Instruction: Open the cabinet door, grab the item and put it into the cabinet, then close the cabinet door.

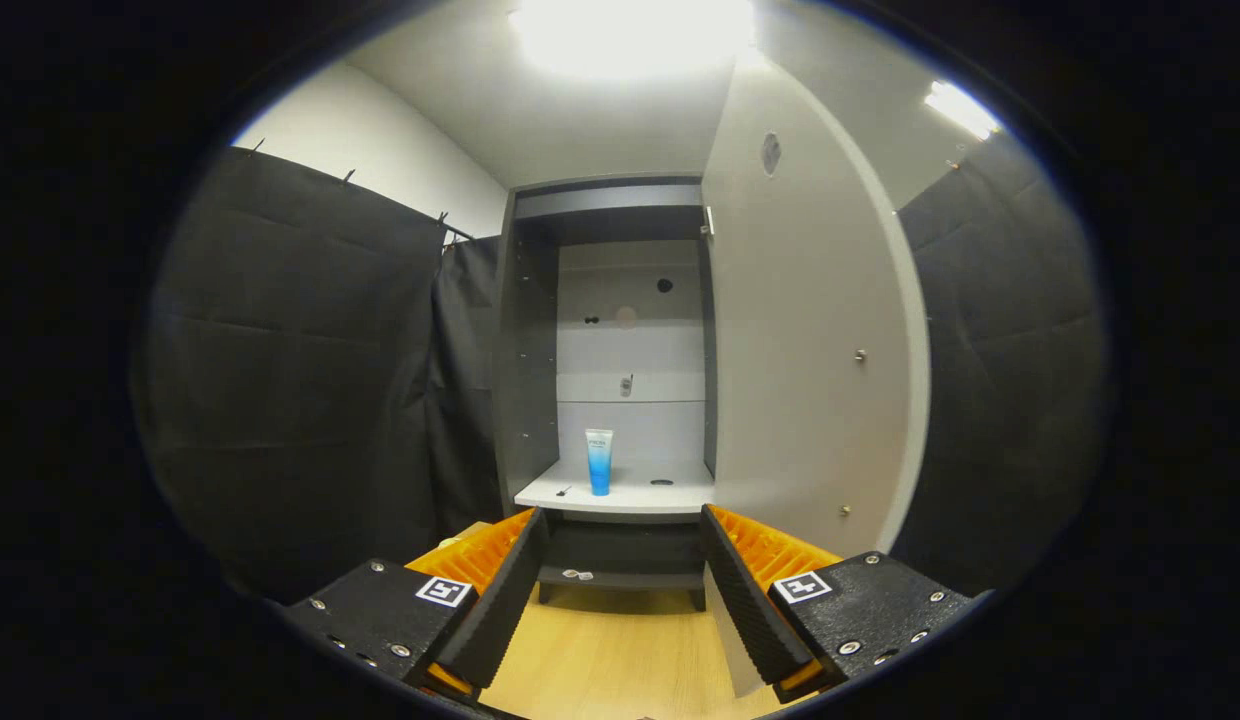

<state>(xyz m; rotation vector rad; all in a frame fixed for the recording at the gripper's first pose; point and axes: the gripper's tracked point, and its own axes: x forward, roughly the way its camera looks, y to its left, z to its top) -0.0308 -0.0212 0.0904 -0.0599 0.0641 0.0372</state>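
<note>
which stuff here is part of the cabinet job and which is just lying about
Part of the job:
- cabinet, open
- cabinet door, swung wide to the right
- blue tube, upright on the cabinet shelf
- claw, open, empty, short of the shelf

Just there:
- black cloth wall
- wood floor
- ceiling light

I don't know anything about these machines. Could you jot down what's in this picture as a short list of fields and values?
Setting: booth with dark cloth walls and a wooden floor
Cabinet: tall, grey, straight ahead of the fingers
Cabinet door: swung open to the right
Item: blue and white tube, standing upright on the cabinet's white shelf
Gripper: fingers open, nothing between them, well short of the shelf
Left to do, judging by the open door: close it
</note>
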